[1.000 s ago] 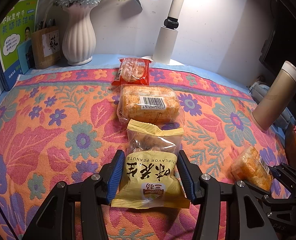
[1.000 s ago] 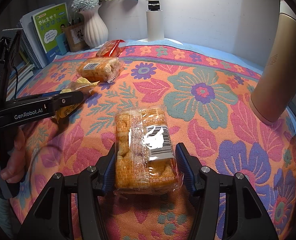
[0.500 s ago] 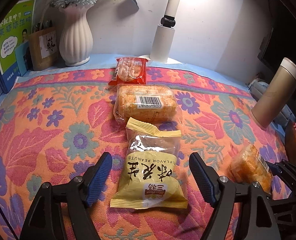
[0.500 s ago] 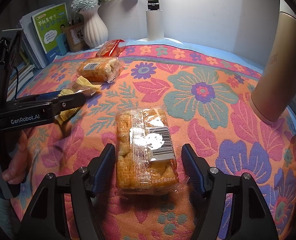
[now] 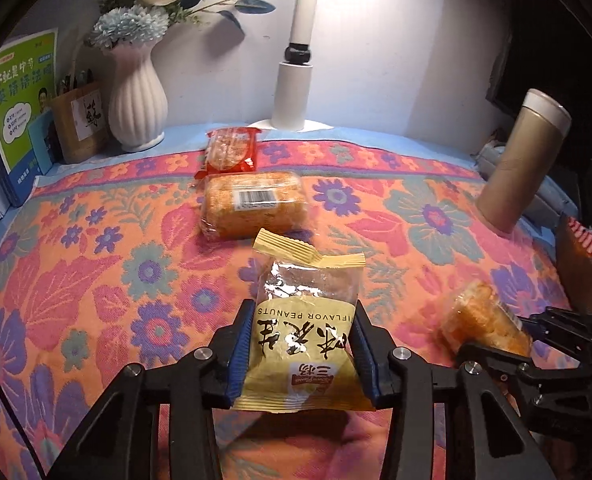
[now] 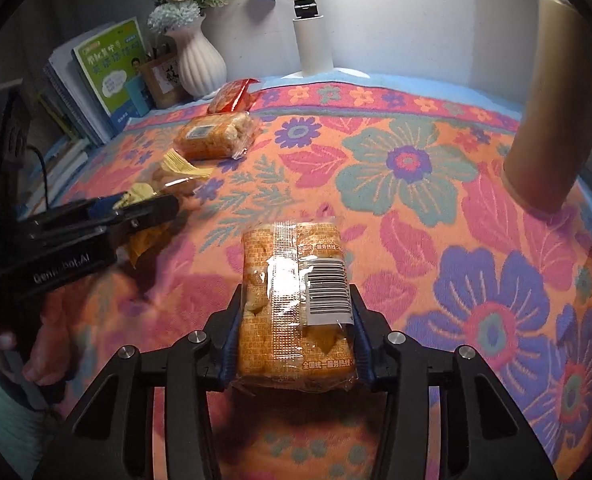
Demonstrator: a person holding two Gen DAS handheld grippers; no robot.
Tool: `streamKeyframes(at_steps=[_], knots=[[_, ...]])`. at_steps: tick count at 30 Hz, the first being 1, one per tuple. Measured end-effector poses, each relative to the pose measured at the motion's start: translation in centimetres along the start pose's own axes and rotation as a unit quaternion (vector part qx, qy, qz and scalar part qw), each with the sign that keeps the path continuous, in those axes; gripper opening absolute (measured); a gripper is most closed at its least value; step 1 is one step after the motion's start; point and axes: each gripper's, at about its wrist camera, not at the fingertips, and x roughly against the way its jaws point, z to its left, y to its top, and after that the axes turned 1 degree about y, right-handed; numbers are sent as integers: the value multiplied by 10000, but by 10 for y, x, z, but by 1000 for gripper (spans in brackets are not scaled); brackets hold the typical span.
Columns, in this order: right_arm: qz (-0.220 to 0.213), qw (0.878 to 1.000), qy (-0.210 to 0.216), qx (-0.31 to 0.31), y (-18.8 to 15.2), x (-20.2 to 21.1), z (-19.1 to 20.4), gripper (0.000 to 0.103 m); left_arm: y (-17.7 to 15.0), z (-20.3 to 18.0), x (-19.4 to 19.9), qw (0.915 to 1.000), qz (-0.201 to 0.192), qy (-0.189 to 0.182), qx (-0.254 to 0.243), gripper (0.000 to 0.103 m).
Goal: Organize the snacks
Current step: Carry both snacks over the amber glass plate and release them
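Observation:
My left gripper (image 5: 301,350) is shut on a yellow peanut bag (image 5: 303,332) and holds it over the flowered cloth. My right gripper (image 6: 294,332) is shut on an orange cracker pack (image 6: 296,300) with a barcode label. That pack also shows in the left wrist view (image 5: 481,320), at the right. A second orange cracker pack (image 5: 254,204) and a red snack pack (image 5: 230,152) lie in a row further back. They show in the right wrist view too, the orange pack (image 6: 216,136) in front of the red one (image 6: 232,94).
A white vase (image 5: 136,108) with flowers, a lamp post (image 5: 294,96), books (image 5: 20,108) and a pen holder (image 5: 78,122) stand along the back. A tan tumbler (image 5: 521,164) stands at the right. The flowered cloth (image 5: 76,264) covers the table.
Both grippers opened half a second ago and have closed again on their packs. Both packs now sit higher and closer to the cameras.

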Motion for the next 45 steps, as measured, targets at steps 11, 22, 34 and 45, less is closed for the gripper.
streamKeyframes(at_steps=[11,22,34,45], knots=[[-1587,9831,-321,-851,-5,175,-77,44,41,-144,83,9862,-853,-1036,-970,44],[-2300,9278,-2131,-2021,-45,266,-205,44,72,-356,62,9536,-736,-1932,-2191,44],[-2080,9188,-2232,-2505,-70,263,-252,45,90,-427,-22,9498,298,-2213,-2190,59],[-2193,9236,-2077,-2362,-67,264,-225,57,88,-348,12,9582,-79,-2200,-1829,74]])
